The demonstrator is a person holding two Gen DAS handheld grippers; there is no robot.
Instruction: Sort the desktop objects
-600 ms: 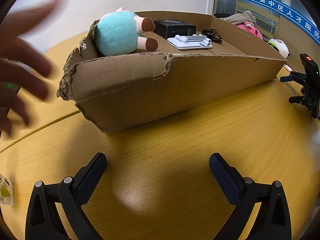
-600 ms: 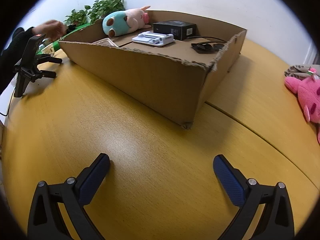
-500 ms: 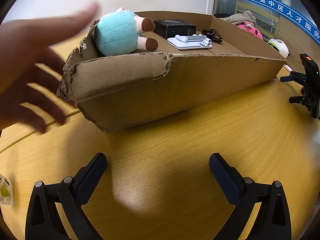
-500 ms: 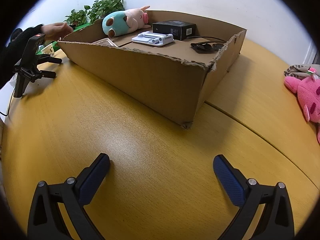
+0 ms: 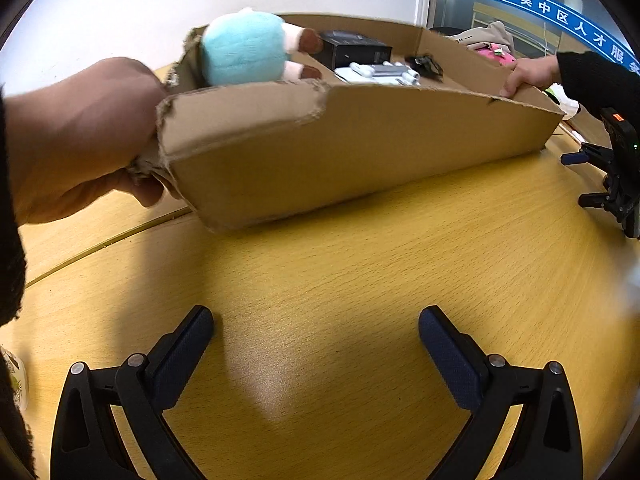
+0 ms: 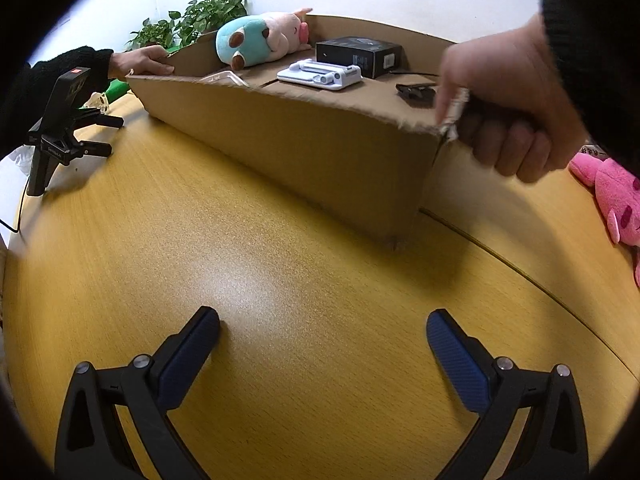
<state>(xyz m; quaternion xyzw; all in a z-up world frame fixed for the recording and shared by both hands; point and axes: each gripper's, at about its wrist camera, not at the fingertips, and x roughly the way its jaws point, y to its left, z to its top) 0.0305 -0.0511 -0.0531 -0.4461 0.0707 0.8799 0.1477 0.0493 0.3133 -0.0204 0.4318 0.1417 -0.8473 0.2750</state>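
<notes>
Yellow wood-grain table [image 5: 360, 280] under a white wall, potted plant [image 6: 192, 20] at the back in the right wrist view. Left gripper [image 5: 316, 336] sits low over the table, both fingers spread wide, nothing between them. Right gripper [image 6: 322, 338] same: fingers wide apart, empty, just above bare table.

Cardboard box [image 5: 360, 152], low with torn edges, sits mid-table beyond both grippers. 2 bare hands grip it at opposite corners: one hand [image 5: 80, 140] on the torn near-left corner in the left wrist view, the other hand [image 5: 528, 74] on the far right rim. Both wear black sleeves.

Inside the box: teal plush toy [image 5: 244, 54] with a pink pig face against the back-left wall, black box [image 6: 358, 56] beside it, white phone stand [image 6: 320, 76] lying flat in front of the black box, black clip [image 6: 416, 92] toward the right end.

Outside: pink plush [image 6: 616, 196] on the table at right, well apart from the box; black tripod-mounted device [image 6: 60, 120] on the left edge of the table.
</notes>
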